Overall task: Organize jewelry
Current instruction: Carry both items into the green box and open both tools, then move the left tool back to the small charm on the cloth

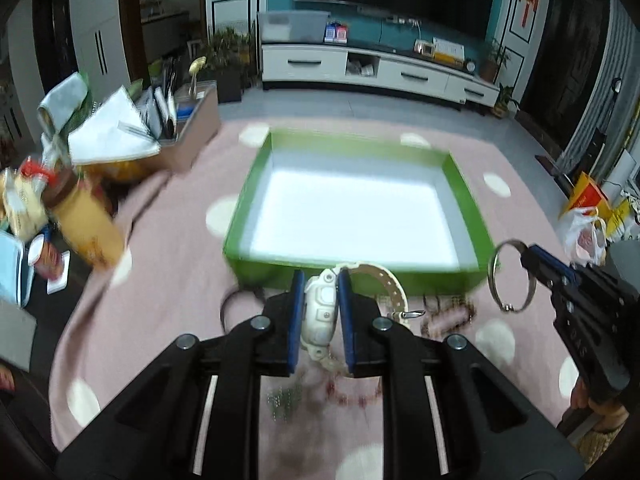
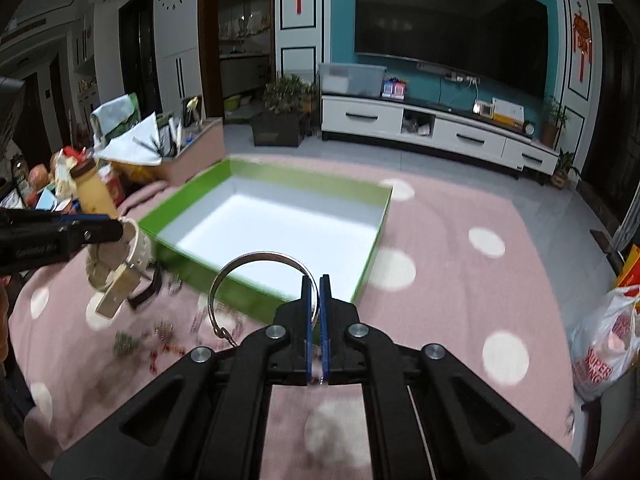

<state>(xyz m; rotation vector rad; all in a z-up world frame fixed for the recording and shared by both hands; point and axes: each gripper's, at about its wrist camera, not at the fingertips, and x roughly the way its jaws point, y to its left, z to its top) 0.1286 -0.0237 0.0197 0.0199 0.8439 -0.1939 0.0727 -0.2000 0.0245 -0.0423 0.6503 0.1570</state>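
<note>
My left gripper (image 1: 321, 280) is shut on a white wristwatch (image 1: 320, 312) and holds it above the pink cloth, just in front of the green box (image 1: 256, 168). It also shows in the right wrist view (image 2: 118, 228) with the watch (image 2: 120, 264) hanging from it. My right gripper (image 2: 316, 284) is shut on a silver bangle (image 2: 256, 260), held above the box's near right corner (image 2: 372, 236). In the left wrist view the bangle (image 1: 498, 256) hangs from the right gripper (image 1: 524, 254). The box has a white, empty floor.
Loose jewelry lies on the dotted pink cloth in front of the box: a dark bracelet (image 2: 146, 296), bead strings (image 2: 168, 344) and a chain (image 1: 448, 318). Cluttered bottles and boxes (image 1: 84, 220) stand left. A plastic bag (image 2: 608, 344) sits right.
</note>
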